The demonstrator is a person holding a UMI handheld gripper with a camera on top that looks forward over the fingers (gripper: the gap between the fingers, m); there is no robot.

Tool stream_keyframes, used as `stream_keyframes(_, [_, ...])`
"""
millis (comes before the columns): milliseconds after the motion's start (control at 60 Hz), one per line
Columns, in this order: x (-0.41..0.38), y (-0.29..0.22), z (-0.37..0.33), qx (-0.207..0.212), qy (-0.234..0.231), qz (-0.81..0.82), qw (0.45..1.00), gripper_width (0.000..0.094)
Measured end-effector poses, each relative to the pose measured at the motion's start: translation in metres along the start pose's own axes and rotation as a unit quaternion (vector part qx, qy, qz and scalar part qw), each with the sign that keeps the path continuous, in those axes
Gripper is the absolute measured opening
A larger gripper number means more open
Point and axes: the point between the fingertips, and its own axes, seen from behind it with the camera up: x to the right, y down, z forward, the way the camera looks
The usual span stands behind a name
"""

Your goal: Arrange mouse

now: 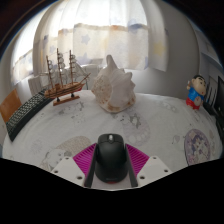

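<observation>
A black computer mouse (112, 158) lies between my gripper's two fingers, its nose pointing away from me. My gripper (112, 150) is shut on the mouse, with the magenta pads (86, 157) pressing against its left and right sides. The mouse's rear end is hidden low between the fingers. Below and ahead of it spreads the white marbled tabletop (150, 125).
Beyond the mouse stands a large white conch shell (113, 85), with a wooden model ship (64, 78) to its left. A small colourful figurine (196, 93) stands far right. A dark flat object (22, 112) lies at the table's left edge, and a dark round one (197, 146) at the right.
</observation>
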Motion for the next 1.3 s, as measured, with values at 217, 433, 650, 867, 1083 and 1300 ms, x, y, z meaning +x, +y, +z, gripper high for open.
stream_keyframes(217, [0.000,-0.006,0.000,-0.013,0.000,-0.044,0.999,0.0441])
stream_keyframes(433, [0.037,-0.082,-0.065,0.018,-0.036,-0.015,0.999,0.0439])
stream_keyframes(650, [0.184,-0.155,-0.127,0.066,-0.004,0.003,0.998,0.0438])
stream_keyframes(867, [0.327,-0.074,-0.100,0.018,0.058,0.051,0.997,0.0439])
stream_keyframes(1083, [0.345,0.029,-0.061,-0.030,0.043,0.048,0.997,0.0441])
stream_keyframes(1300, [0.349,0.052,-0.068,-0.085,0.057,0.055,0.993,0.0856])
